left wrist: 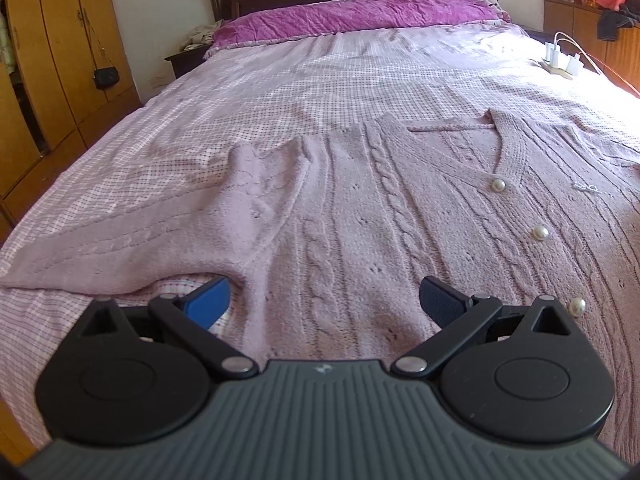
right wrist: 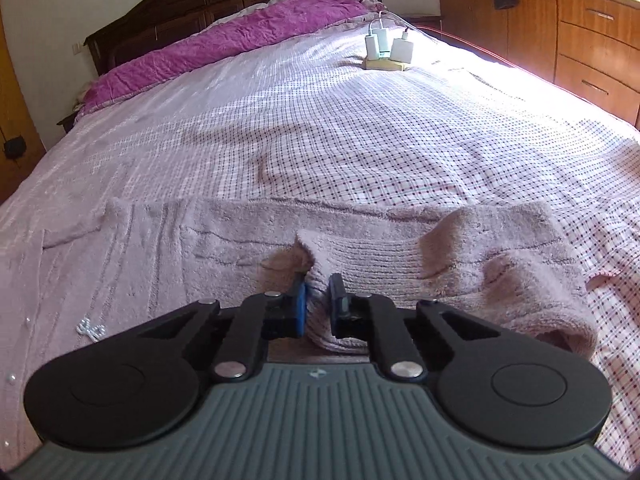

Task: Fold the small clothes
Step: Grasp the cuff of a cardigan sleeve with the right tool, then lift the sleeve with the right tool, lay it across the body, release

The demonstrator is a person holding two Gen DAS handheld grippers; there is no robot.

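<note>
folding had barely begun: your pale pink cable-knit cardigan lay spread on the checked bed sheet. your right tongs pinched its ribbed sleeve cuff; your left tongs gaped wide, empty, above the hem.

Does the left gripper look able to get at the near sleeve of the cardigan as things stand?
Probably yes. The left gripper is open and low over the cardigan, and the sleeve lies flat on the bed just beside its left finger, with nothing lying on it or between them.
</note>
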